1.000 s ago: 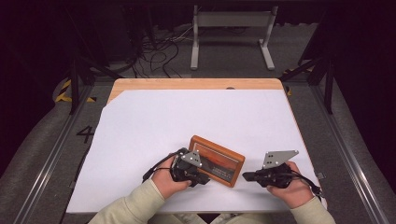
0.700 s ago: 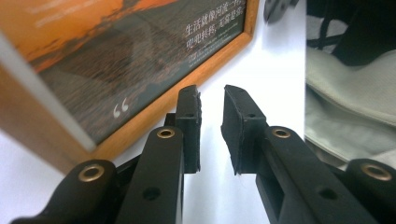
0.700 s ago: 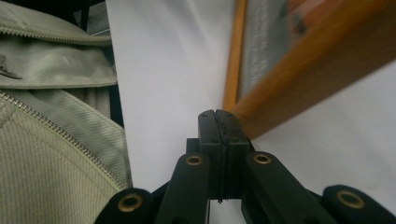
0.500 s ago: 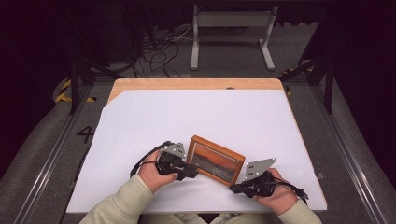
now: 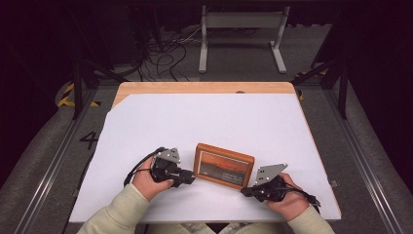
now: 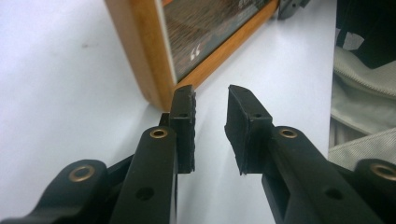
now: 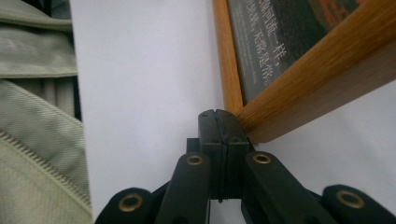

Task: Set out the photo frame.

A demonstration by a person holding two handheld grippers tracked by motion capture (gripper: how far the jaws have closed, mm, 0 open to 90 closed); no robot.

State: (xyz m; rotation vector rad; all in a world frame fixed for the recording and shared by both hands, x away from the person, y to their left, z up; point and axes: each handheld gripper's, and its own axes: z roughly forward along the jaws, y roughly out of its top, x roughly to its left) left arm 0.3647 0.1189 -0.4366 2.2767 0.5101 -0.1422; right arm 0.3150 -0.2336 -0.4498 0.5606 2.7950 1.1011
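**Near the table's front edge: frame being squared up**

Toward six o'clock on the white table point(image 5: 214, 122) lies the wooden picture frame point(image 5: 224, 165). My left gripper point(image 5: 187, 178), at its nine o'clock, has just been opening, nothing between its jaws. My right gripper point(image 5: 247, 191), jaws closed empty, touches the frame's five o'clock corner. Frame flat; lifting or final positioning seems left.

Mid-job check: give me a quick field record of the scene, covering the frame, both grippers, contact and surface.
item: wooden picture frame, standing on its long edge on the table
surface: white sheet over a wooden table
left gripper: jaws have just been opening, a gap between them with nothing in it; one fingertip sits at the frame's near corner
right gripper: jaws shut together, nothing between them, tips against the frame's other lower corner
contact: cannot tell if the left tip presses the wood
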